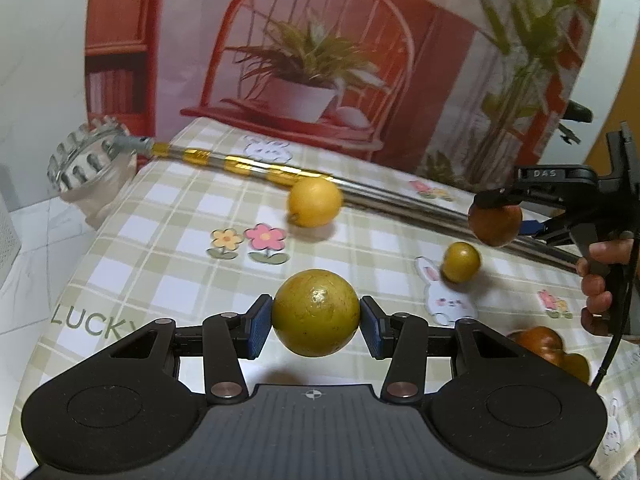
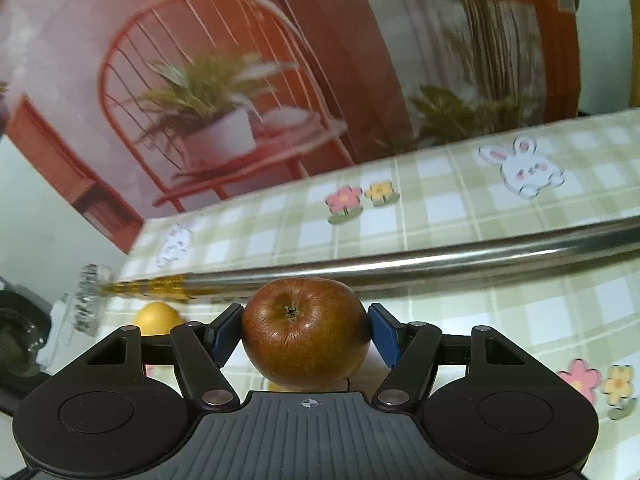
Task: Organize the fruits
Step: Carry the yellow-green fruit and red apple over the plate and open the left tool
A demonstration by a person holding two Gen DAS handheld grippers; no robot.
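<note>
My left gripper (image 1: 316,313) is shut on a large yellow-green round fruit (image 1: 316,313), held above the checked tablecloth (image 1: 168,248). My right gripper (image 2: 304,332) is shut on a brown-red apple (image 2: 304,332), stem end facing the camera. In the left wrist view the right gripper (image 1: 498,220) with the brown-red apple (image 1: 495,225) hovers at the right, a hand (image 1: 600,280) on its handle. On the cloth lie a yellow orange (image 1: 315,202), a small green-yellow fruit (image 1: 461,262) and brown fruit (image 1: 548,346) at the lower right. The yellow orange (image 2: 154,318) peeks out left of the right gripper.
A long metal pole (image 1: 248,166) with yellow bands lies across the table, seen also as the metal pole (image 2: 440,258). A glass bowl (image 1: 86,160) stands off the table's far left corner. A printed backdrop (image 1: 320,60) of a red chair and plants rises behind the table.
</note>
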